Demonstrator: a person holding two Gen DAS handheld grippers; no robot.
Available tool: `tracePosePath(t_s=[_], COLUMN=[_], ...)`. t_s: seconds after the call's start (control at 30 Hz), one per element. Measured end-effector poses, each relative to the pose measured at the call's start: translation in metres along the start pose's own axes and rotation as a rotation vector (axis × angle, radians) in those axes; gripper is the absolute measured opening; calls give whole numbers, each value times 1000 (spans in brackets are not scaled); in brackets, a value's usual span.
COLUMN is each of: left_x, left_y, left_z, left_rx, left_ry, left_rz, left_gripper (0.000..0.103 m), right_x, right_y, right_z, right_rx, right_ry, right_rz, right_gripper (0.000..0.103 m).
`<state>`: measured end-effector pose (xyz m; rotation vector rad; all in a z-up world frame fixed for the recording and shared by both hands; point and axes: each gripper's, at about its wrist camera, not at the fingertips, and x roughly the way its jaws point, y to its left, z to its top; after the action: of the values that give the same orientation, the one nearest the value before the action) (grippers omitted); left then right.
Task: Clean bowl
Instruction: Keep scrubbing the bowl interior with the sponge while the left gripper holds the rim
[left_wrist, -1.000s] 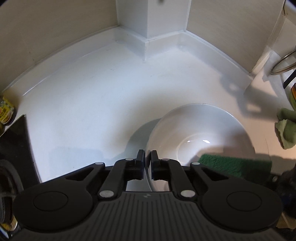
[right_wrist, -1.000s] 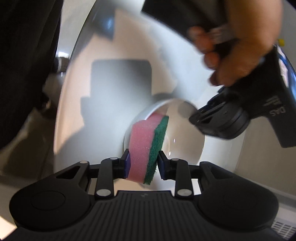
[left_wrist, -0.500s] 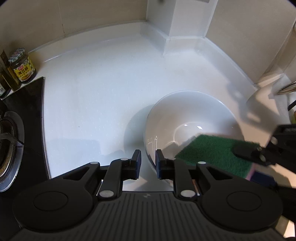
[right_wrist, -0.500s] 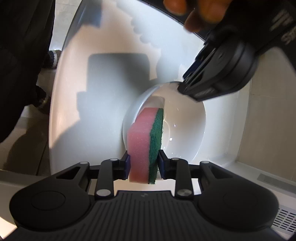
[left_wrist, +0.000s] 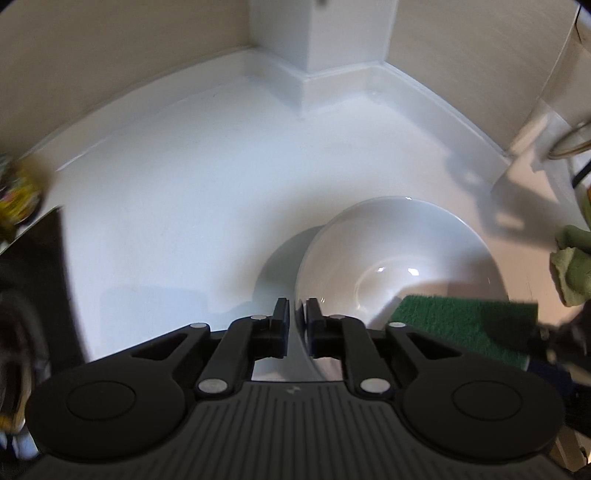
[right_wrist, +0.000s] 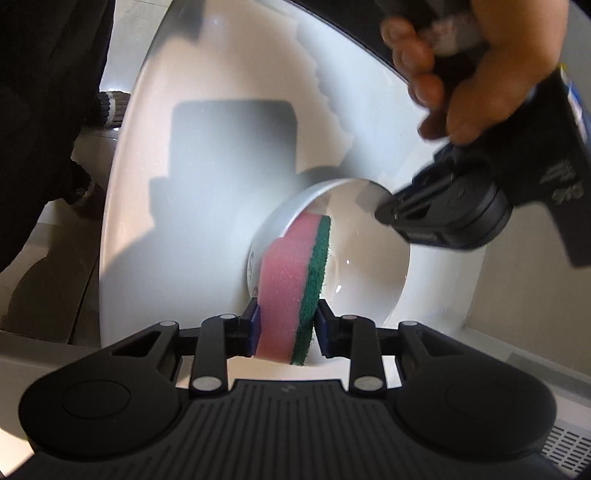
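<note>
A white bowl (left_wrist: 406, 251) sits on the white counter (left_wrist: 184, 206). My left gripper (left_wrist: 297, 314) straddles the bowl's near rim. Its jaws are opening, with the rim in the narrow gap and the pads not pressing it. In the right wrist view the same gripper (right_wrist: 384, 216), held by a hand (right_wrist: 480, 74), sits at the far rim of the bowl (right_wrist: 369, 266). My right gripper (right_wrist: 286, 317) is shut on a pink sponge with a green scouring side (right_wrist: 284, 280). The sponge reaches over the rim into the bowl, and its green face (left_wrist: 461, 325) shows at the lower right.
A green cloth (left_wrist: 570, 273) lies at the right edge of the counter, below a metal rim (left_wrist: 569, 144). A black stovetop (left_wrist: 33, 277) and a blurred jar (left_wrist: 18, 199) are at the left. Walls and a corner column (left_wrist: 317, 37) close the back. The person's dark clothing (right_wrist: 48, 92) is alongside.
The gap of the left jaws around the rim is a little wider than a second ago. The left view swung toward the stove and back. The sponge has pushed deeper into the bowl.
</note>
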<state>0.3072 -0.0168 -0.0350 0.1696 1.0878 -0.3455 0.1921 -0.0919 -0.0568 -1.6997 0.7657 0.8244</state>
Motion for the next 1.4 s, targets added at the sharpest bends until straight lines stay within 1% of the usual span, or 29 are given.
tracePosePath(t_s=[0.07, 0.2, 0.23, 0.3, 0.33, 0.37, 0.43, 0.47, 0.53, 0.57, 0.6, 0.63, 0.67, 0.73, 0.83, 0.93, 0.97, 1.03, 1.07, 1.1, 1.13, 1.2, 1.27, 1.3, 1.4], left_x=[-5, 1, 3, 7, 11, 13, 19, 20, 26, 26, 26, 24, 20, 10, -7, -6, -4, 2, 0, 2, 4, 8, 13, 15, 18], left_y=[-3, -8, -8, -7, -6, -5, -2, -1, 1, 3, 5, 5, 5, 4, 0, -3, -2, 0, 1, 2, 3, 5, 7, 7, 7], left_z=[-14, -17, -14, -10, -4, 1, 12, 15, 24, 26, 25, 23, 18, 7, -12, -18, -18, -12, -11, -6, -1, 8, 16, 19, 22], left_rx=[-30, -40, -27, 0, 28, 52, 102, 118, 122, 108, 75, 54, 30, -10, -14, -29, -28, -37, -33, -10, 13, 55, 93, 110, 115], left_ry=[0, -7, -9, -12, -10, -7, 0, 1, -2, -4, -7, -11, -16, -30, -46, -30, -26, -24, -25, -19, -14, -6, 1, 3, -5], left_rz=[6, 22, 29, 43, 48, 41, 17, 9, -23, -33, -40, -37, -23, 8, 20, 14, 15, 19, 22, 29, 35, 9, -13, -22, -41], left_gripper=[17, 17, 12, 8, 7, 7, 8, 8, 9, 8, 8, 10, 12, 20, 20, 20, 20, 11, 9, 7, 6, 6, 7, 7, 7], right_x=[0, -1, -1, -10, -14, -33, -44, -45, -44, -42, -38, -43, -35, -36, -35, -39, -37, -39, -42, -46, -49, -57, -59, -59, -50], right_y=[-2, -6, -7, -11, -14, -12, -13, -13, -8, -6, -5, -7, -5, -7, -9, -14, -10, -12, -14, -16, -17, -19, -18, -16, -6], right_z=[-4, -8, -8, -7, -7, 0, 7, 8, 5, 4, -1, -2, 9, 8, 8, 3, 7, 11, 13, 15, 18, 23, 23, 22, 16], right_rx=[11, 20, 20, 40, 51, 54, 48, 42, -22, -50, -70, -72, -72, -49, -3, 15, 16, 26, 37, 49, 61, 77, 67, 36, -61], right_ry=[6, 11, 11, -34, -57, -67, -121, -125, -112, -100, -65, -53, -43, -33, -43, -37, -34, -31, -50, -69, -88, -139, -148, -134, -62], right_rz=[1, 15, 20, 47, 61, 64, 68, 64, 42, 36, 28, 26, 25, 33, 40, 42, 43, 54, 62, 71, 80, 89, 88, 82, 47], right_gripper=[26, 27, 27, 27, 26, 26, 26, 26, 26, 26, 26, 26, 26, 26, 27, 27, 27, 27, 27, 27, 27, 26, 26, 26, 26])
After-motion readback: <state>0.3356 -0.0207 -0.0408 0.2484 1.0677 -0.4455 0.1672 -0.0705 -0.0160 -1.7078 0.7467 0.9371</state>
